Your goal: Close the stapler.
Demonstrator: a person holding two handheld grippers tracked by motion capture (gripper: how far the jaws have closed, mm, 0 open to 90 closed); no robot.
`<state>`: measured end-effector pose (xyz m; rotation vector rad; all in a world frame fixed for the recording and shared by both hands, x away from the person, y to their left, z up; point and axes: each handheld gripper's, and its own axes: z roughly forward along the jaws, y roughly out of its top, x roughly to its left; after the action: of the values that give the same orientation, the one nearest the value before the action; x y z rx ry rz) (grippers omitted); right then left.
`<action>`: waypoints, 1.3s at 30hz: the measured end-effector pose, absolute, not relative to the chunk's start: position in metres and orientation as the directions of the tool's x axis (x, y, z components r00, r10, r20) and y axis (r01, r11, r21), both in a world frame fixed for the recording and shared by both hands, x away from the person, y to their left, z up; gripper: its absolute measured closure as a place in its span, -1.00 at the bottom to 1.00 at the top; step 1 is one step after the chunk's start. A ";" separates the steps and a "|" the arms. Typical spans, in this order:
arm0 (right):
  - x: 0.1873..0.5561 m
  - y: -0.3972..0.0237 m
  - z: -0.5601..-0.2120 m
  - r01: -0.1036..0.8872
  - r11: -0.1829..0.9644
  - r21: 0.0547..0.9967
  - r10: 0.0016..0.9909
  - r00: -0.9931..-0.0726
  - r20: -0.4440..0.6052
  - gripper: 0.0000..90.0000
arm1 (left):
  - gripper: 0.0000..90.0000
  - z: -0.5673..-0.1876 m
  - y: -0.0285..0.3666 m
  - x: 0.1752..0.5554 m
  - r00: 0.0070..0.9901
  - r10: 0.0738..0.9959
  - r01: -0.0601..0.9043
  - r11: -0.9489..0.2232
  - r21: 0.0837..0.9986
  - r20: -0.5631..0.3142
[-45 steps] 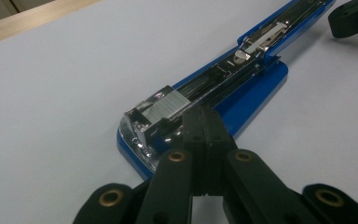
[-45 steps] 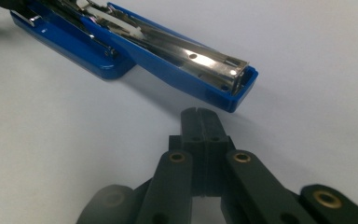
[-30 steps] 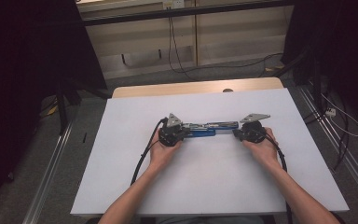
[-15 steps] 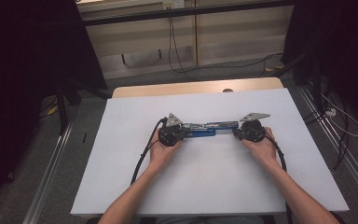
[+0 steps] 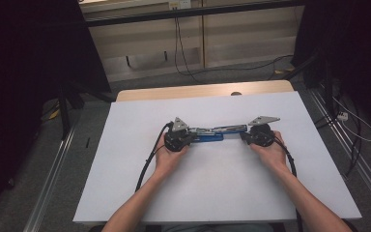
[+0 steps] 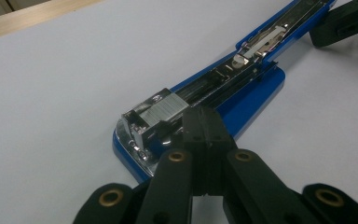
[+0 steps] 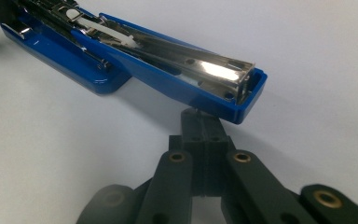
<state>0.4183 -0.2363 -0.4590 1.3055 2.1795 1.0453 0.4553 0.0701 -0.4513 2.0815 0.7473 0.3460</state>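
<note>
On the middle of the white sheet (image 5: 125, 183) lies the opened blue metal stapler (image 6: 242, 88). Left gripper (image 6: 203, 122) is closed, touching its left end; right gripper (image 7: 204, 125) is closed under its raised right end.

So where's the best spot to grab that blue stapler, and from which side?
Probably the blue stapler's swung-open top arm, pinched across its two long sides near the free end, coming from the right gripper's side. That arm is narrow and straight-sided and sticks out past the base, so closed jaws could open around it; the base lies flat on the white sheet.
</note>
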 end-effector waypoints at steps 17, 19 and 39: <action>0.418 -0.235 -0.458 0.562 0.272 0.781 0.871 -0.489 0.049 1.00 | 1.00 -0.451 0.070 0.455 0.781 0.624 0.380 -0.439 0.814 -0.028; 0.418 -0.234 -0.458 0.557 0.271 0.785 0.869 -0.493 0.049 1.00 | 1.00 -0.452 0.070 0.455 0.778 0.628 0.387 -0.430 0.816 -0.039; 0.418 -0.232 -0.457 0.536 0.267 0.800 0.864 -0.500 0.047 1.00 | 1.00 -0.452 0.070 0.455 0.778 0.627 0.382 -0.428 0.819 -0.036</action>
<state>0.4177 -0.2319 -0.4569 1.2693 2.1430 1.1110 0.4552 0.0702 -0.4523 2.0692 0.7514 0.3443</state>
